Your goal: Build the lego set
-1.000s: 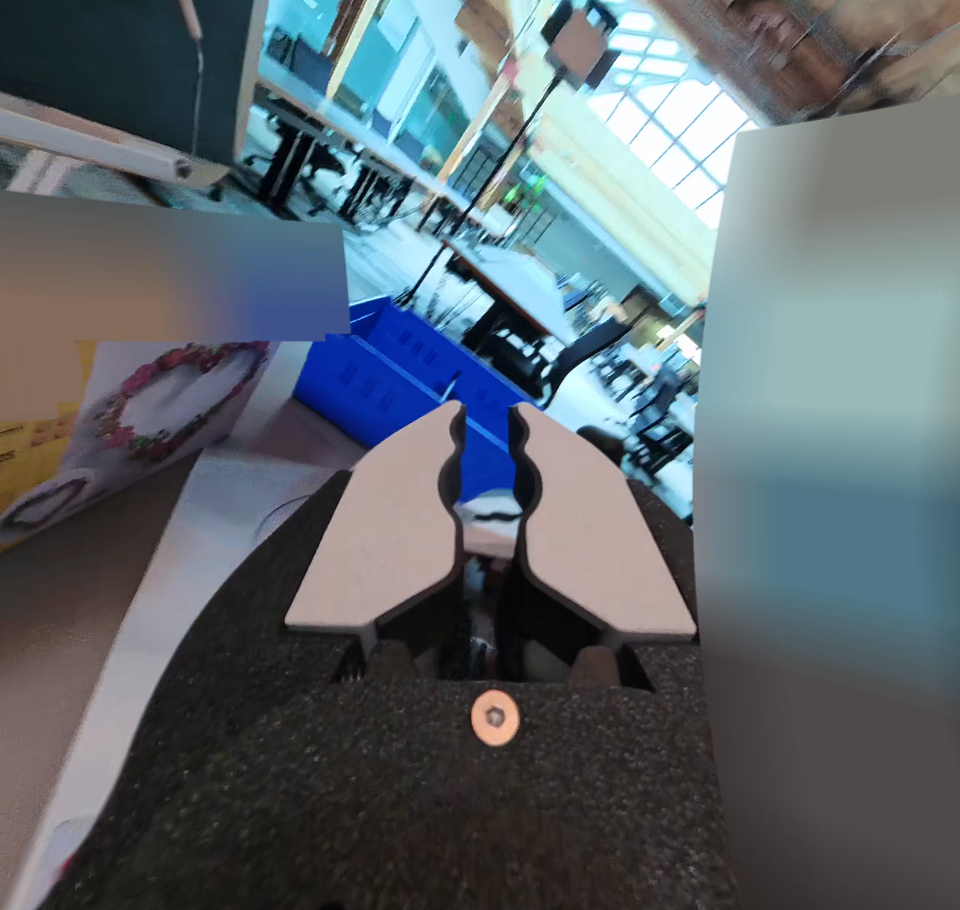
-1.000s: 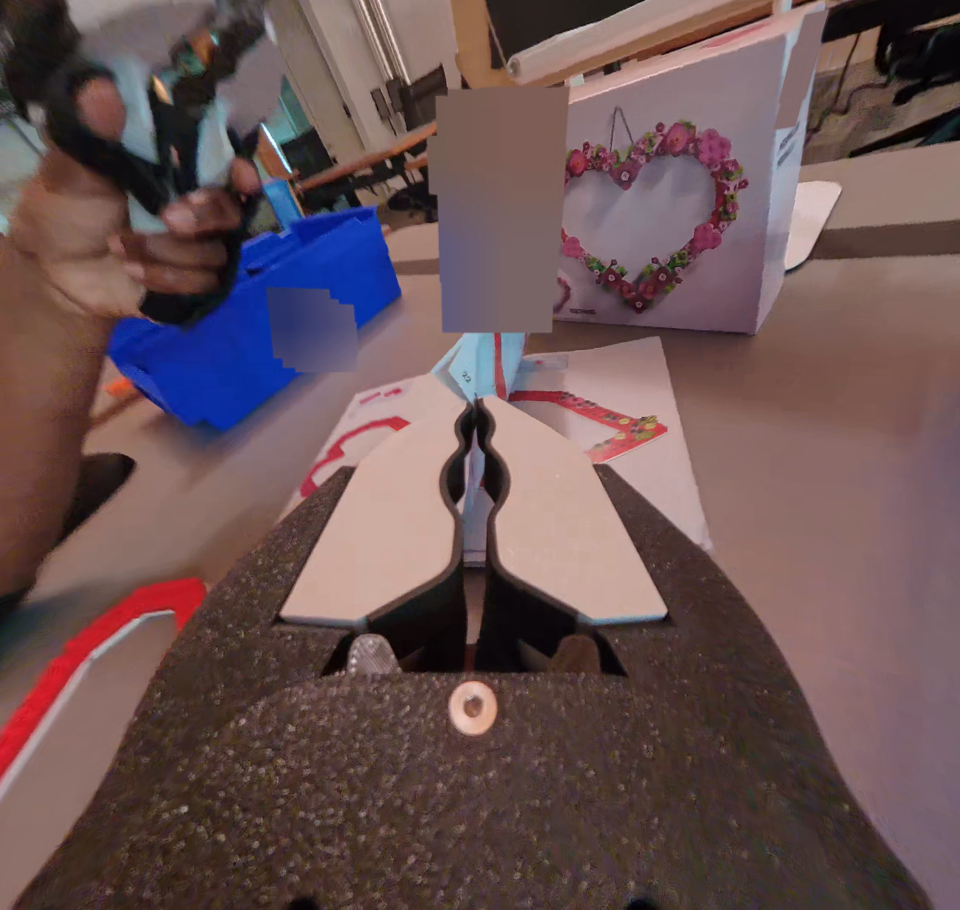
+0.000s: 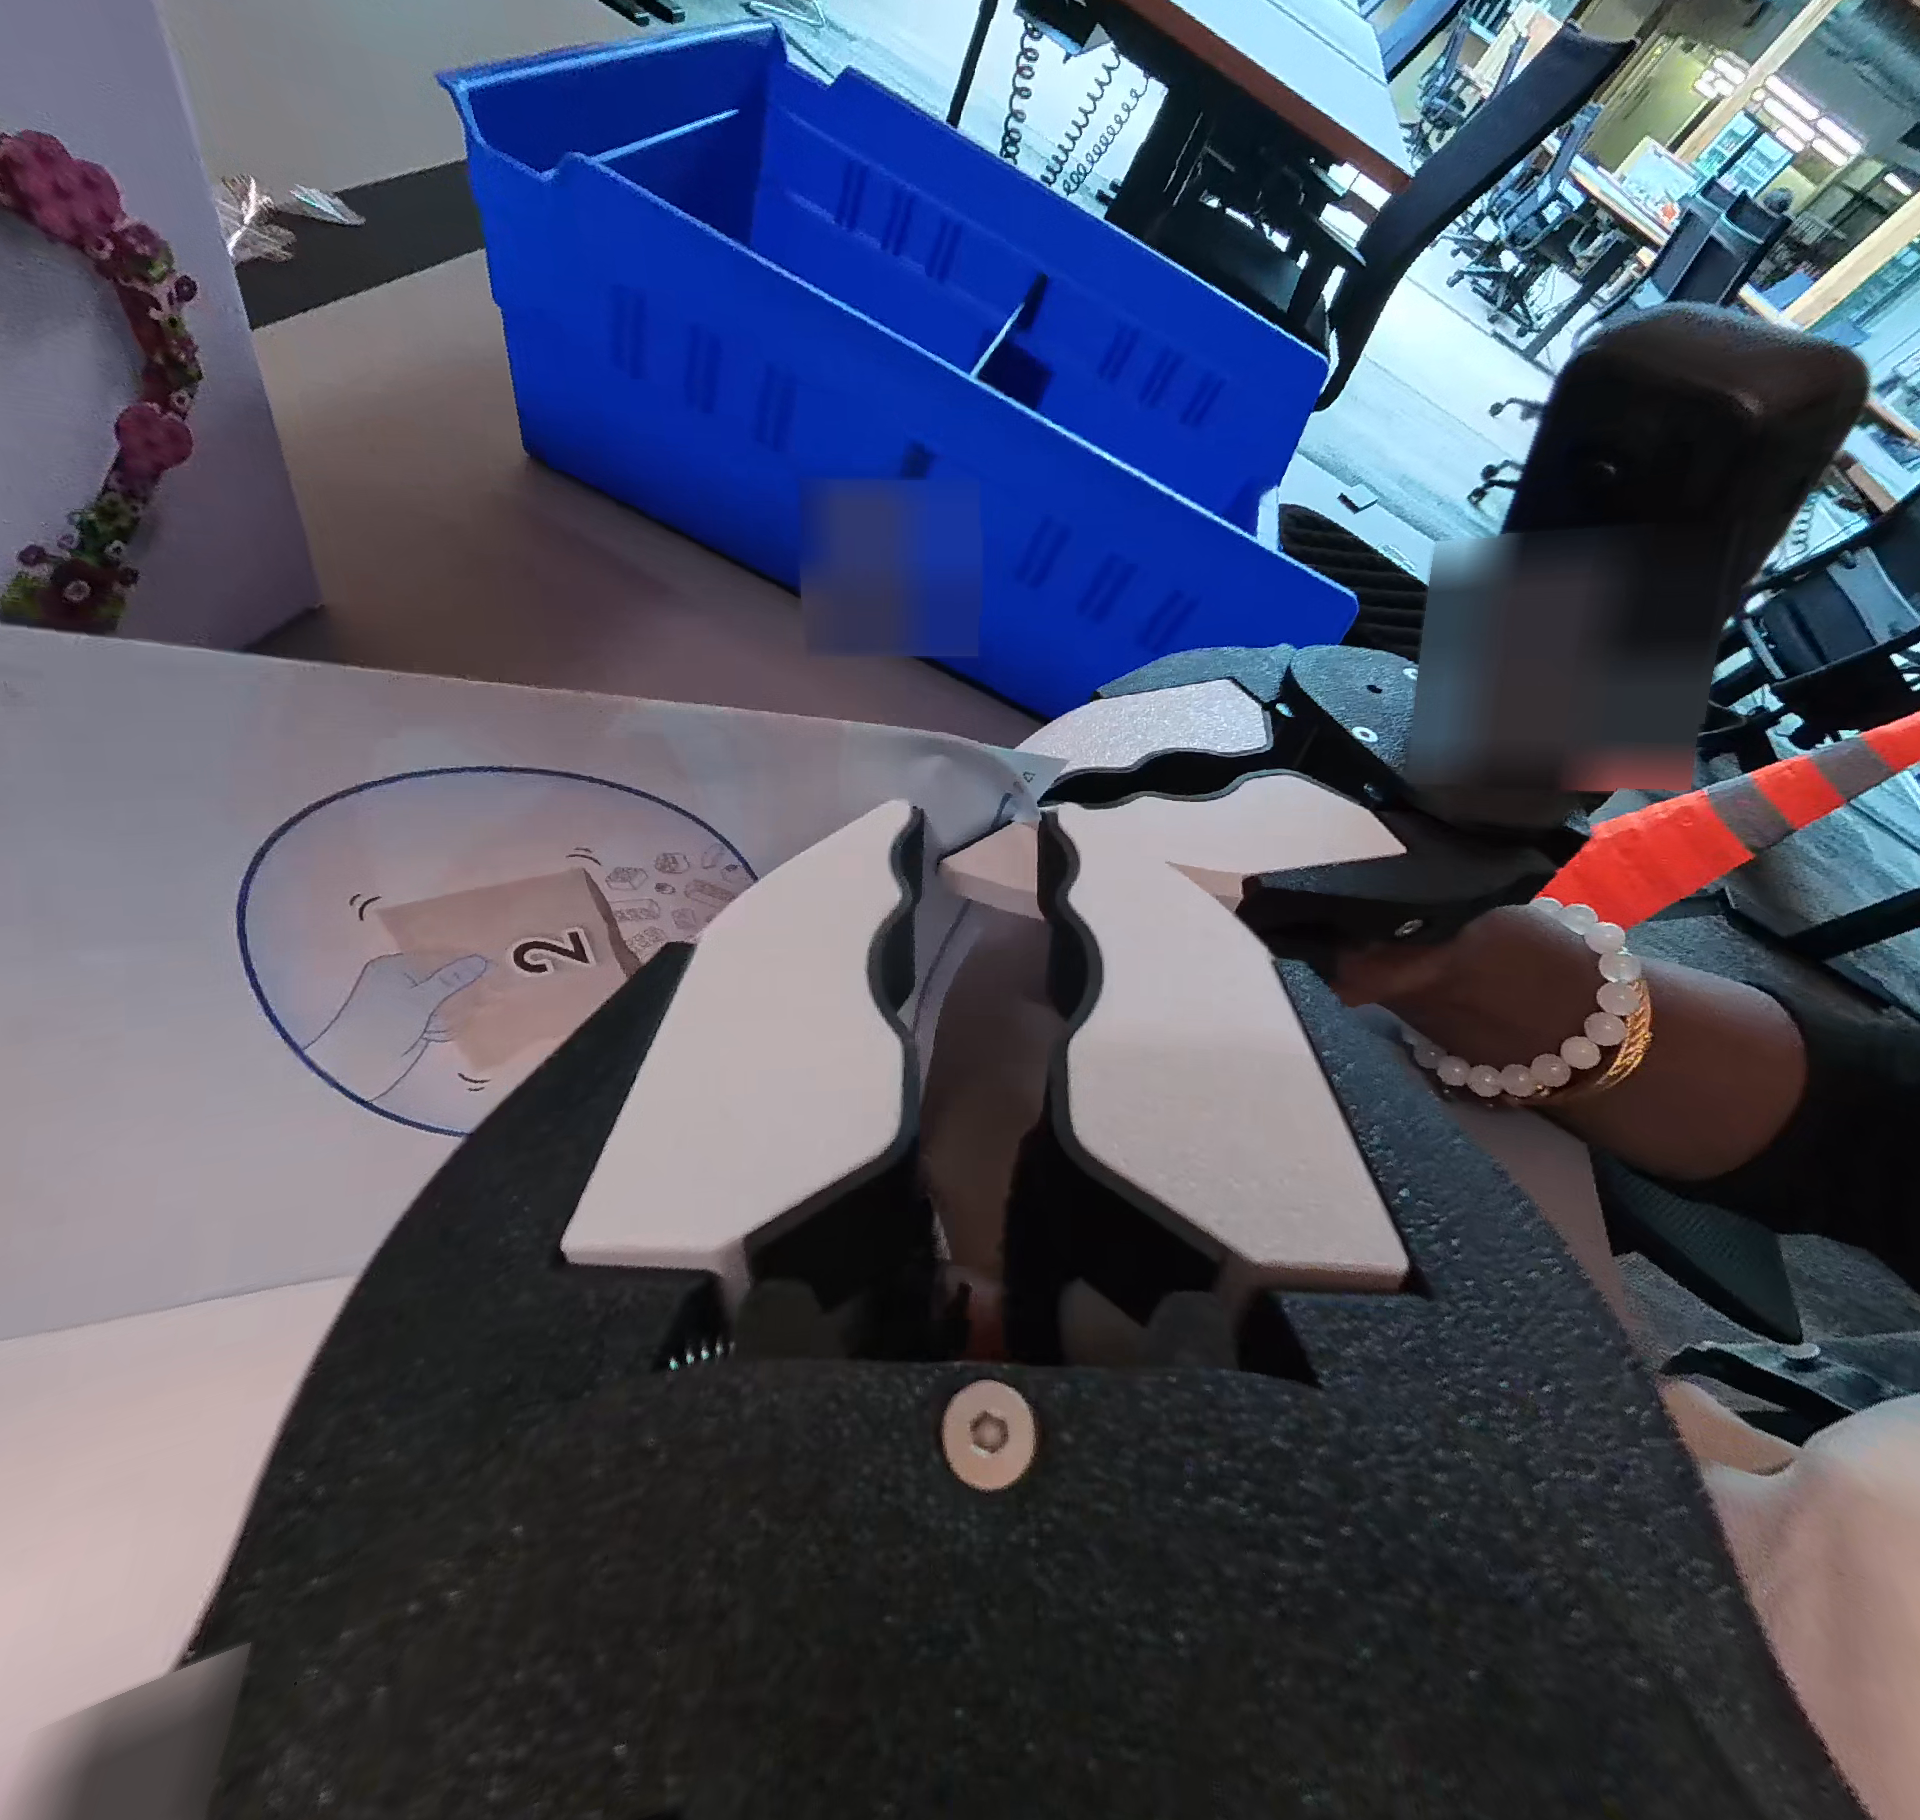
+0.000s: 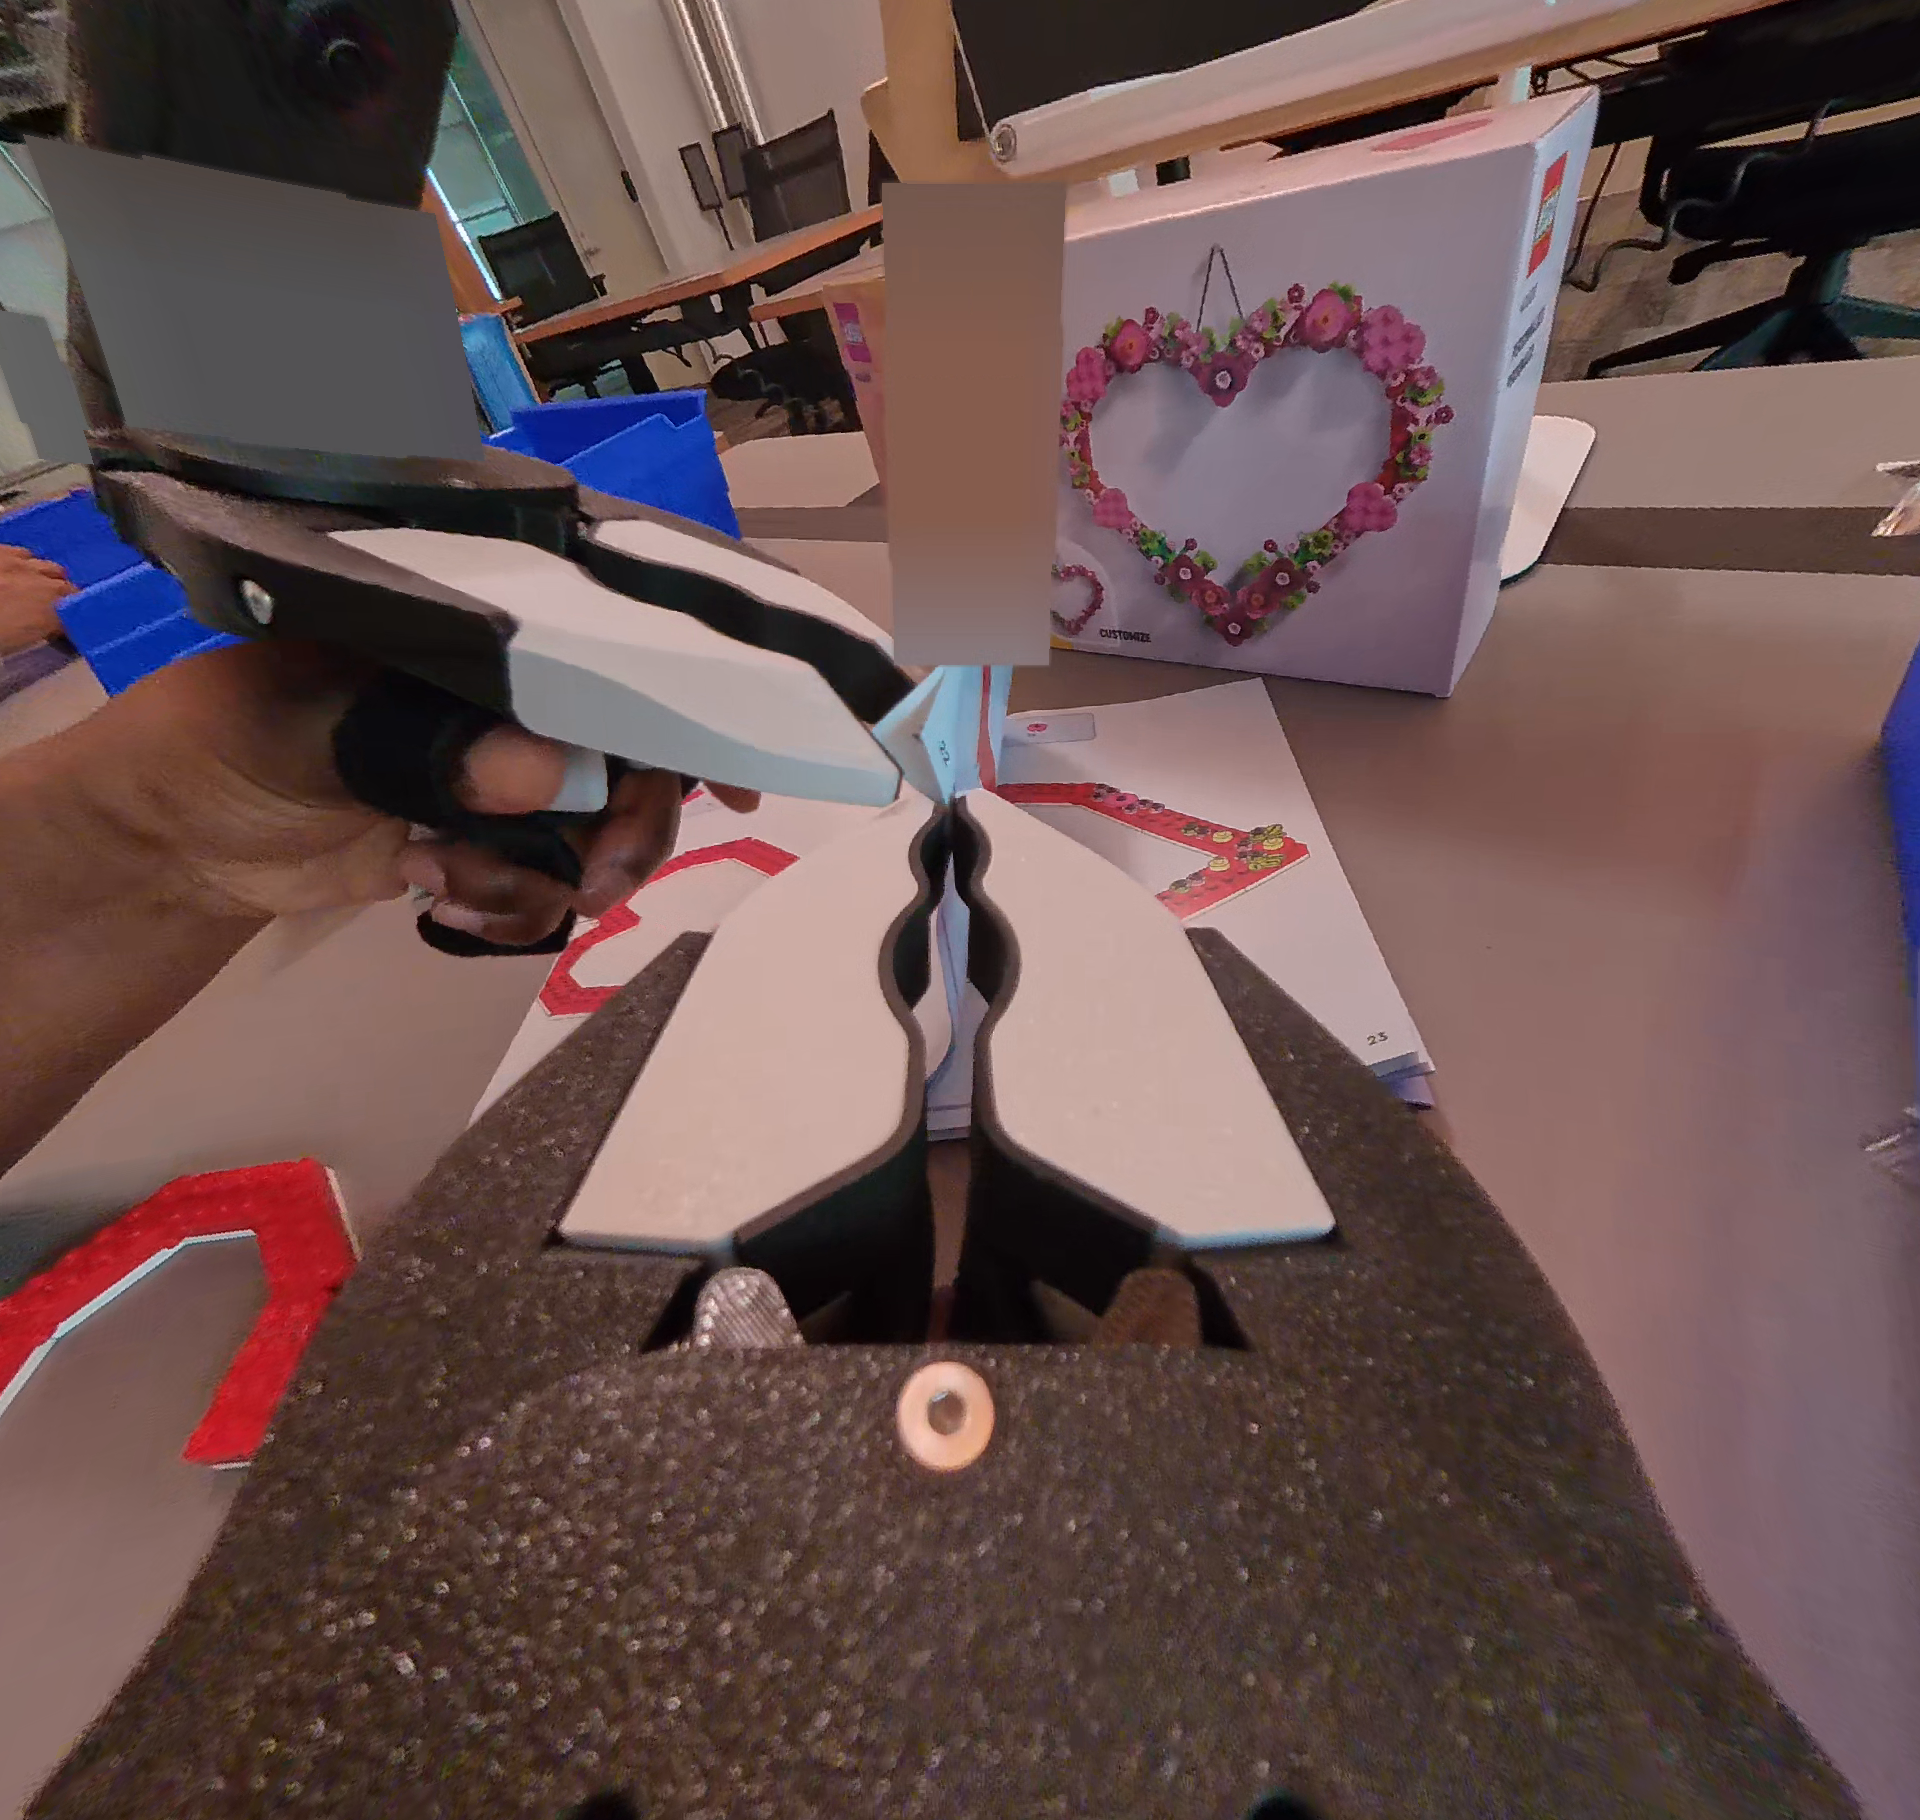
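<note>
The instruction booklet [image 4: 1195, 949] lies open on the table. My right gripper [image 4: 953, 809] is shut on one page [image 4: 961, 721] and holds it lifted upright. My left gripper [image 3: 977, 835] is open by a narrow gap, and the lifted page's corner [image 3: 992, 788] lies at its tips. In the right wrist view the left gripper [image 4: 888, 742] reaches in from the left, its tips next to the page. In the left wrist view the right gripper [image 3: 1049, 794] comes in from the right. A red lego heart frame [image 4: 260, 1240] lies at the near left.
The white lego box [image 4: 1299, 399] with a flower heart picture stands behind the booklet. A blue divided bin [image 3: 831, 420] sits at the table's far side, also in the right wrist view [image 4: 623, 440]. Another blue object [image 4: 1907, 835] shows at the right edge. A lamp arm [image 4: 1299, 56] hangs overhead.
My left gripper has swung down from pointing out at the room to the booklet, and its tips now meet the lifted page. My right gripper still holds the page.
</note>
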Tool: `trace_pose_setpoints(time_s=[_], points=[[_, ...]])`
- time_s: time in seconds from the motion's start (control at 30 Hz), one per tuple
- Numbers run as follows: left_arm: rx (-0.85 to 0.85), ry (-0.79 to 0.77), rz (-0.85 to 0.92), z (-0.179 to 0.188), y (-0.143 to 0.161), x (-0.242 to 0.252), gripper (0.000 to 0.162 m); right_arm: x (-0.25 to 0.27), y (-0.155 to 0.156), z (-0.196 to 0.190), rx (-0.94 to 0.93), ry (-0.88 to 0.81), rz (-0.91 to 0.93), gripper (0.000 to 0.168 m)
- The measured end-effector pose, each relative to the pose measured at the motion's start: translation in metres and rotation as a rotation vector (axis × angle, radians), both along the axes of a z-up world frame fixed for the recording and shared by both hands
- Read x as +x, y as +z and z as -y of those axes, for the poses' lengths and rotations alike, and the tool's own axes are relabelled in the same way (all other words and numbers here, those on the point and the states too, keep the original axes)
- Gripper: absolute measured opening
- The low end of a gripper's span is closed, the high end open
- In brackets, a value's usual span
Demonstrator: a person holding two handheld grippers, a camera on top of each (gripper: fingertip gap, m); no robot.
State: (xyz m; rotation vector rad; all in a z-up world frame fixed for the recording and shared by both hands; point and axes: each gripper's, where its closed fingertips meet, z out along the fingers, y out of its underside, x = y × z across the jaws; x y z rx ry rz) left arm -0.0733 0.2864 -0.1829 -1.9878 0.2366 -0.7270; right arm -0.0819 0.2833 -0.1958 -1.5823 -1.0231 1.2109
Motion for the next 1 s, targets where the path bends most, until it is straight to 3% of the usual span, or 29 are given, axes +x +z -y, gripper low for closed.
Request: trace_pose_setpoints(time_s=[0.23,0.47,0.53,0.7,0.9,1.0], points=[[-0.004,-0.015,0.033,0.002,0.003,0.003,0.025,0.000,-0.001,-0.001,0.018,-0.008,0.010,0.000],[0.011,0.016,0.026,-0.001,0.002,0.001,0.015,0.000,-0.001,-0.001,0.063,-0.020,0.032,0.001],[0.027,0.007,0.017,0.000,0.003,0.001,0.002,-0.001,-0.002,0.000,0.092,-0.023,0.046,0.001],[0.066,-0.002,-0.050,0.003,0.003,0.002,0.000,-0.001,-0.003,0.000,0.117,-0.030,0.056,0.002],[0.043,-0.004,-0.046,0.007,0.002,-0.008,0.000,0.005,0.006,-0.003,0.135,-0.005,0.030,0.025],[0.035,0.003,-0.033,0.012,-0.001,-0.013,0.000,0.014,0.018,-0.013,0.137,-0.039,-0.010,0.025]])
